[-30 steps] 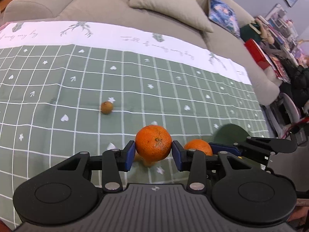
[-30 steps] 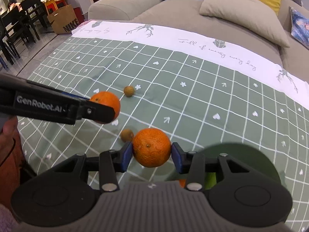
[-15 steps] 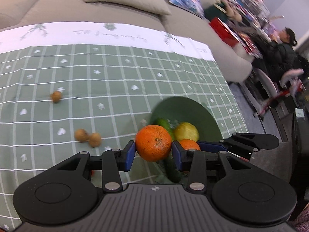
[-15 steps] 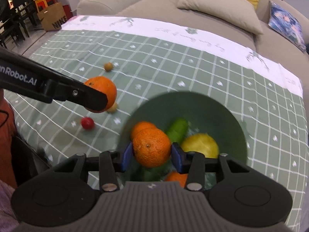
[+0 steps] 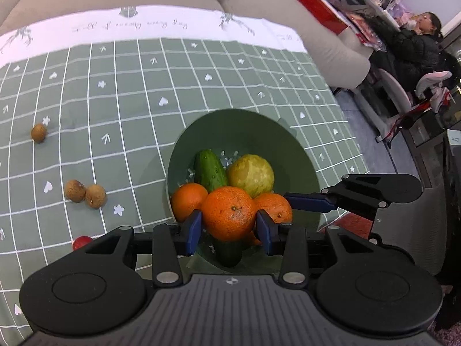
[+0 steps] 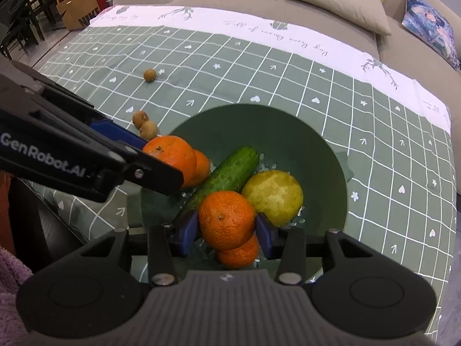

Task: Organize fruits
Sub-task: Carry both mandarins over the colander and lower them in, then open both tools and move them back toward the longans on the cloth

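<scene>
We judge the task well along: the round green plastic bowl (image 6: 322, 155) at frame centre already holds a cucumber, a yellow-green citrus and oranges, while small brown longans (image 5: 85, 192) and a red berry lie left on the checked worktop. Both tongs hover over it, left tongs (image 5: 229, 228) and right tongs (image 6: 227, 232) each clamped on an orange tangerine.

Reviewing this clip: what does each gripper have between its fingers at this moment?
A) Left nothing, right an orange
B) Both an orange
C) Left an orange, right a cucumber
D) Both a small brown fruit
B: the left gripper is shut on one orange and the right gripper on another orange, both over the green bowl.
</scene>
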Available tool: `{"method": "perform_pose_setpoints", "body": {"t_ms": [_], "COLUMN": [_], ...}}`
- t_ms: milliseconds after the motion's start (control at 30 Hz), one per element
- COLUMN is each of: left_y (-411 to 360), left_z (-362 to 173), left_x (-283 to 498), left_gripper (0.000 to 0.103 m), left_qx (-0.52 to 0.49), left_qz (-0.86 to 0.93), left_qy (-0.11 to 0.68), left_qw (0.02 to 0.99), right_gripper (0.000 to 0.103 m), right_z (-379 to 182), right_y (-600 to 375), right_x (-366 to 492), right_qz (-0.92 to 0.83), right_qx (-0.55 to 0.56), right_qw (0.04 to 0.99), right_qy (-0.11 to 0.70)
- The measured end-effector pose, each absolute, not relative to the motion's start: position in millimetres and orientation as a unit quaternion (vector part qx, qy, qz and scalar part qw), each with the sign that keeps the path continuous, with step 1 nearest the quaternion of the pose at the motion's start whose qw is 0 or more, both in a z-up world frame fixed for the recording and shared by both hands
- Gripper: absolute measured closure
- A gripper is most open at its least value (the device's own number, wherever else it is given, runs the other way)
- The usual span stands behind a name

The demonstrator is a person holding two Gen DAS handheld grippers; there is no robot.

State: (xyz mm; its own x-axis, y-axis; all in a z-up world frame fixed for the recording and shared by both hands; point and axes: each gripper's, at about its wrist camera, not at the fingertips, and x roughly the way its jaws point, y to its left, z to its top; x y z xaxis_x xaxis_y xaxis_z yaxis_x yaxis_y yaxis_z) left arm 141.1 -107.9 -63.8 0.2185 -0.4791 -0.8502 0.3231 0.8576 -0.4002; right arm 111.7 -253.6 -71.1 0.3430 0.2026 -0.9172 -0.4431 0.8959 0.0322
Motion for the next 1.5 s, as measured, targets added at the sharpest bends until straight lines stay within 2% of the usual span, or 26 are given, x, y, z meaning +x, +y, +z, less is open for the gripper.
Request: {"method": "perform_pose_setpoints", "body": {"t_ms": [700, 967, 1000, 1133, 1233, 1400, 1500], "left_y": [-127, -121, -121, -119, -116, -107, -96], "left_z": [-91, -94, -95, -94, -88, -74, -62], "left_x": [151, 155, 155, 152, 150, 148, 146], "left_gripper": [0.057, 0.049, 0.049, 0.047, 0.043, 0.042, 0.042], "left_qx": [-0.042, -0.056, -0.055, -0.057, -0.055, -0.066, -0.075], "left_qz": [-0.251, -0.245, -0.243, -0.248, -0.253, -0.262, -0.256], "left_qy": [0.612, 0.611, 0.612, 0.611, 0.604, 0.587, 0.569], "left_qw": [0.749, 0.751, 0.75, 0.749, 0.754, 0.763, 0.778], "right_gripper": [0.062, 0.06, 0.06, 0.046, 0.044, 0.035, 0.035], "right_z": [-90, -93, -93, -90, -85, -76, -69], "right_y": [-249, -247, -247, -245, -243, -239, -236], "right_x": [122, 125, 125, 126, 126, 125, 124], "right_qz": [0.23, 0.225, 0.225, 0.221, 0.22, 0.212, 0.207], "right_qx": [-0.137, -0.144, -0.146, -0.148, -0.156, -0.174, -0.178], "right_qw": [0.774, 0.768, 0.767, 0.769, 0.771, 0.776, 0.78], "right_qy": [0.574, 0.582, 0.583, 0.581, 0.577, 0.568, 0.563]}}
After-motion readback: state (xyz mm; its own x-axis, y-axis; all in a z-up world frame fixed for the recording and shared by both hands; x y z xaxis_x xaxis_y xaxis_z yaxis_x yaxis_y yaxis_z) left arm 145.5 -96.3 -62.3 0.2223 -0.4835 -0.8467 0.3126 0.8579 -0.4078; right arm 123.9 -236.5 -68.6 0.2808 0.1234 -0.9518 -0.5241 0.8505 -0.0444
